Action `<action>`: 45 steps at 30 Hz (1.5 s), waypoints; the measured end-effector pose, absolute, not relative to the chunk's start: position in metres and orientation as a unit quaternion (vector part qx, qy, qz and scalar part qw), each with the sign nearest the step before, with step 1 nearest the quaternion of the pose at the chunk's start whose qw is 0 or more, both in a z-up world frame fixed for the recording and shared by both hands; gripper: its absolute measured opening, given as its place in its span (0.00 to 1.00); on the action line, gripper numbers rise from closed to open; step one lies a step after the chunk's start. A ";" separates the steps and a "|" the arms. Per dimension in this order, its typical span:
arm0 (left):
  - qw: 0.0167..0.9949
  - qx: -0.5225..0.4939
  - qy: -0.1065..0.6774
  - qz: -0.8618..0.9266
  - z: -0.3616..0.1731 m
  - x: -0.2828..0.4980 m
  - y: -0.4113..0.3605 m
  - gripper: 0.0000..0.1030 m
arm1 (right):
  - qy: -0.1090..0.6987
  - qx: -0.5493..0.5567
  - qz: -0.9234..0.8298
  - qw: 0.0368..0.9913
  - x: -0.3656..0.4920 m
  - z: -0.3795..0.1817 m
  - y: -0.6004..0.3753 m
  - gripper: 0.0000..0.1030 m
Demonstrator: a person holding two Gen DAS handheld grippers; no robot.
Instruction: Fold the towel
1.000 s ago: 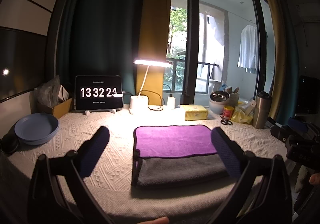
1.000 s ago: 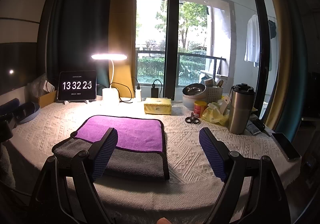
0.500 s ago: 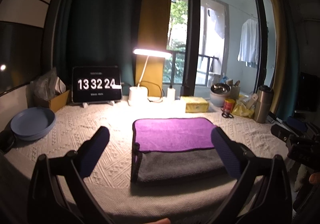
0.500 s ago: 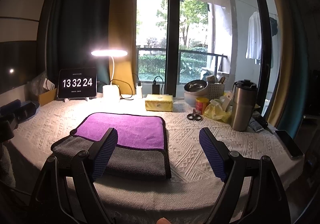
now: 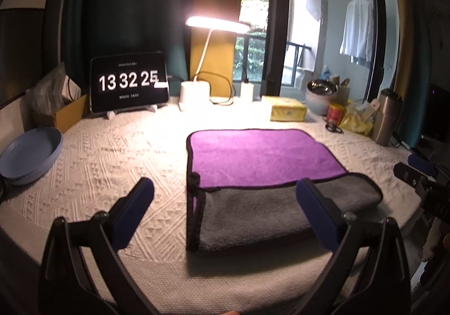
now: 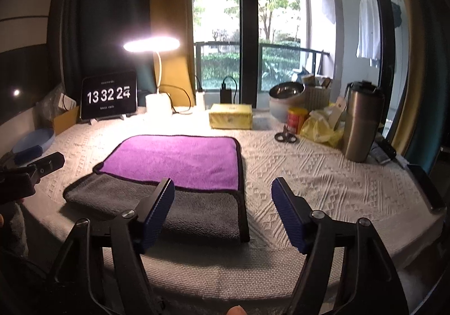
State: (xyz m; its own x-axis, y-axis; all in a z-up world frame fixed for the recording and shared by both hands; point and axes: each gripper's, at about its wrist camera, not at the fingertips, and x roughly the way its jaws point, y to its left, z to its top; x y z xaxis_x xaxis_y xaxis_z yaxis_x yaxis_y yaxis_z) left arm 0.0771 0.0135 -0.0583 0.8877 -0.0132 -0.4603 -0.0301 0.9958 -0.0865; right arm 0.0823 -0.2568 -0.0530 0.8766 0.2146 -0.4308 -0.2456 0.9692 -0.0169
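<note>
One towel (image 5: 261, 174) folded, purple layer atop grey, black-edged.

Left gripper (image 5: 225, 199) spread wide above folded towel (image 5: 267, 171)

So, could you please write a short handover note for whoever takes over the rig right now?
Left gripper: open, empty, held above the table's near edge, left of the towel's middle.
Right gripper: open, empty, near the towel's near right corner.
Towel: lies flat on the white tablecloth, touched by neither gripper. It is partly folded: the purple side faces up at the back, and a grey band shows along the near edge.
Done: at least one fold appears made.
Left: probably another fold, taking the black-trimmed edge across, then squaring it up.
</note>
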 end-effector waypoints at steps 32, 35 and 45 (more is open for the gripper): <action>0.935 -0.019 0.354 -0.027 -0.117 0.134 0.013 0.26 | 0.334 -0.007 0.131 0.933 0.153 -0.112 -0.264 0.26; 0.936 -0.017 0.350 -0.026 -0.117 0.133 0.014 0.16 | 0.333 -0.020 0.131 0.933 0.153 -0.114 -0.258 0.17; 0.940 -0.039 0.337 -0.036 -0.107 0.126 0.019 0.05 | 0.315 -0.032 0.129 0.940 0.148 -0.105 -0.258 0.06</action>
